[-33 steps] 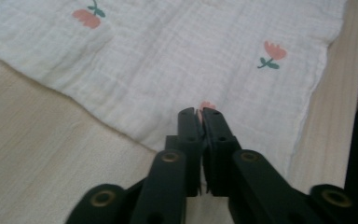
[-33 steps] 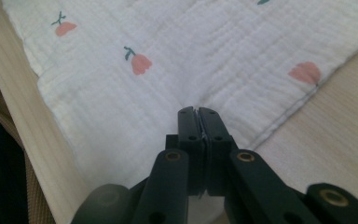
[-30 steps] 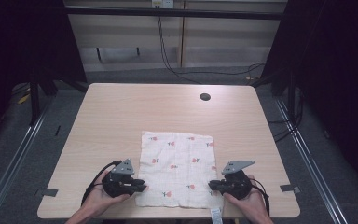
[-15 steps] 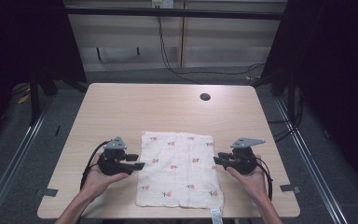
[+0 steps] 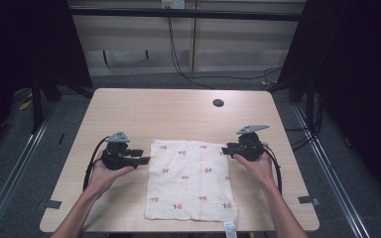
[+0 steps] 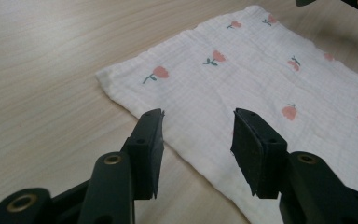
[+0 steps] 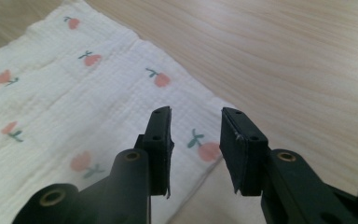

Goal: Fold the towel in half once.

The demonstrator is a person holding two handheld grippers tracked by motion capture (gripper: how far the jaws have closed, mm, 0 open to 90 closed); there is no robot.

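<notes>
I see wooden table (image 5: 129, 109), pale top, small dark hole (image 5: 218, 103) near far edge. White cloth (image 5: 191, 181) with red flower print lies flat on near half of table, near edge at table's front, tag (image 5: 229, 229) hanging there. My left gripper (image 5: 144, 159) sits at cloth's far-left edge, jaws just opening, roughly half apart, nothing gripped; cloth edge lies below them. My right gripper (image 5: 225, 150) at far-right corner, jaws also just opening, half apart, empty above cloth.
</notes>
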